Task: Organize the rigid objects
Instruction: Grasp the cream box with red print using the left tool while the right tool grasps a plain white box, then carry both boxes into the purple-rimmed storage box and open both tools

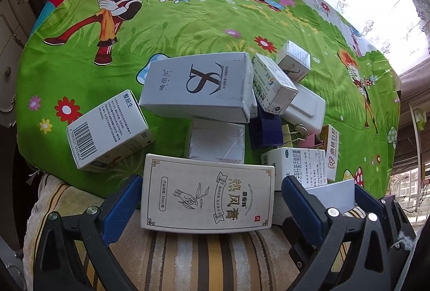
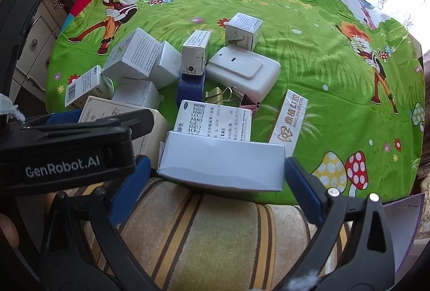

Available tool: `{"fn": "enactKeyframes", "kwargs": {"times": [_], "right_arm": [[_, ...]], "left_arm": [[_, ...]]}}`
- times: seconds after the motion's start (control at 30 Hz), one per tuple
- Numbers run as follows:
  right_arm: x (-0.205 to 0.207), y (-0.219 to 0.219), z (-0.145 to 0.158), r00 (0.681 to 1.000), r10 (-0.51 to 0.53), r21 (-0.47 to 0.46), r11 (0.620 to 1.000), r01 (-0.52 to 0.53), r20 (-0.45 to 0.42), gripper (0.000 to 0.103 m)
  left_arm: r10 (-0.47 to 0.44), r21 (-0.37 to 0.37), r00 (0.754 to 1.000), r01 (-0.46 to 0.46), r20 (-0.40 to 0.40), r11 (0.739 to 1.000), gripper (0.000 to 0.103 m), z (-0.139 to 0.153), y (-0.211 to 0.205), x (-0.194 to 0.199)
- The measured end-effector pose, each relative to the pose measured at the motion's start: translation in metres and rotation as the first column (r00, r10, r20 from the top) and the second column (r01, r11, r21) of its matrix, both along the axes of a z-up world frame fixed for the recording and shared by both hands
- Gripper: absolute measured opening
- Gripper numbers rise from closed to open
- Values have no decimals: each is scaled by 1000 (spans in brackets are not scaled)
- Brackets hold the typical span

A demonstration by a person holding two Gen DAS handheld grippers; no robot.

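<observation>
A round table (image 1: 80,70), covered by a green cartoon cloth, carries a loose heap of small boxes near its front edge, above a striped cushion (image 1: 204,258). In the left wrist view the big grey box (image 1: 199,84) with a large logo lies at the heap's middle, and the cream box (image 1: 208,197) with a hand-and-leaf drawing lies flat at the edge. The left gripper (image 1: 212,207) has its fingers (image 1: 119,210) spread wide either side of the cream box, pads apart from its ends. A barcode box (image 1: 107,129) sits tilted to the left. In the right wrist view the right gripper (image 2: 217,178) has fingers wide around a plain white box (image 2: 223,164); whether the pads touch it I cannot tell. A white plastic case (image 2: 244,70) lies behind, a narrow dental box (image 2: 289,121) to the right, and binder clips (image 2: 233,97) between them.
</observation>
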State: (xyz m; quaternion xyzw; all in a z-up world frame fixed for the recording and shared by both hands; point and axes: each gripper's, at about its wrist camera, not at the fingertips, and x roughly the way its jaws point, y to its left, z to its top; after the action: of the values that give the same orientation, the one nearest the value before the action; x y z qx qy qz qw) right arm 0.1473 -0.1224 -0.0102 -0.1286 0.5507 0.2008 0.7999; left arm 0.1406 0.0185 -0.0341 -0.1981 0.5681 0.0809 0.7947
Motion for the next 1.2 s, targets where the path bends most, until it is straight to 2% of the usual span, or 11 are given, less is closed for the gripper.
{"fn": "enactKeyframes", "kwargs": {"times": [0.1,0.2,0.5,0.73,0.83,1.03,1.2], "right_arm": [[2,-1,-8,1000,-12,-7,1000,11,-22,99],[-2,-3,-5,1000,-17,-13,1000,17,-2,93],[-10,-32,8,997,-78,27,997,78,5,93],[-19,-62,26,989,-138,78,988,134,48,93],[-23,-77,34,984,-163,106,982,156,66,93],[-33,-108,48,973,-210,156,969,194,94,93],[-45,-136,58,962,-247,192,956,223,115,93]], "left_arm": [[-3,9,1000,3,-8,1000,103,-1,-2,1],[-3,15,1000,3,-16,1000,103,-3,-3,2],[-20,53,999,23,-46,998,103,-8,-12,2],[-51,92,996,58,-80,994,103,-14,-22,2],[-45,136,994,58,-99,989,103,-15,-25,-1],[-46,160,998,53,-49,986,100,0,-27,-18],[-33,115,998,27,46,993,100,22,-28,-40]]}}
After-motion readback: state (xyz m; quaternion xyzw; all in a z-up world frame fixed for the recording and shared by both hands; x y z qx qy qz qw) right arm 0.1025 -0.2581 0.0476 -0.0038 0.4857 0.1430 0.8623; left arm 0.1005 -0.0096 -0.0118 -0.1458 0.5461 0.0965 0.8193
